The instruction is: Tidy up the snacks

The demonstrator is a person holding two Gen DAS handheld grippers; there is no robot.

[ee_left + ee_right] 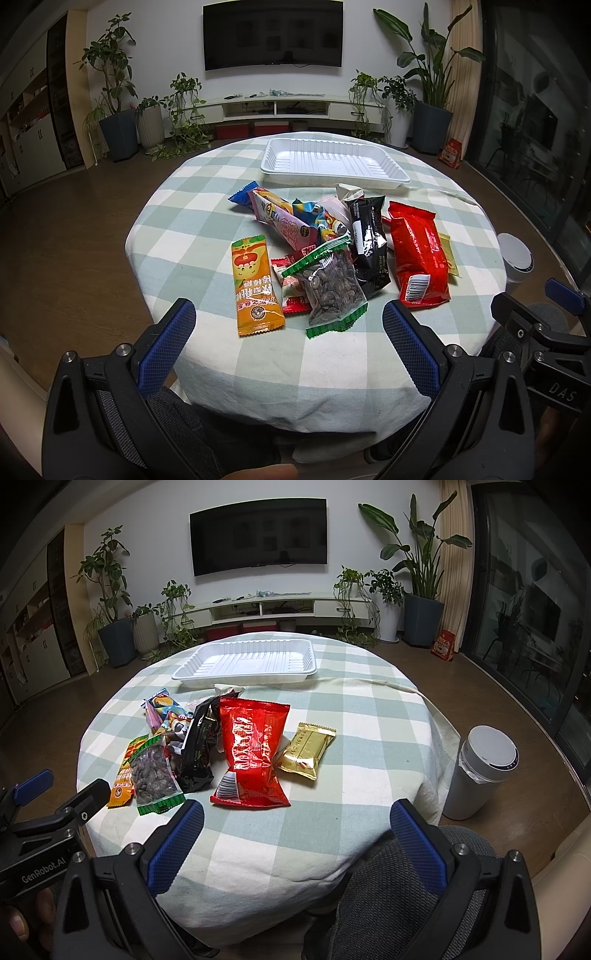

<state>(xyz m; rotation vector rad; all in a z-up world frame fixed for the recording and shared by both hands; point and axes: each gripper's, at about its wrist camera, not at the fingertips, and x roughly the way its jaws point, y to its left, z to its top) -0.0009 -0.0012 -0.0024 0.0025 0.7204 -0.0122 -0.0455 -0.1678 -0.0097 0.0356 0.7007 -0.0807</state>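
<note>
A pile of snack packets lies mid-table: an orange packet (255,284), a clear seed bag with green ends (330,286), a black packet (369,243), a red bag (419,254), a pink packet (284,218). In the right wrist view the red bag (253,753) lies beside a gold packet (306,751). An empty white tray (334,160) sits at the table's far side and also shows in the right wrist view (247,662). My left gripper (290,321) is open and empty at the near edge. My right gripper (297,821) is open and empty, right of it.
The round table has a green-and-white checked cloth (207,206). A white cylindrical bin (480,771) stands on the floor at the table's right. Potted plants (114,110) and a TV console (277,107) stand along the far wall.
</note>
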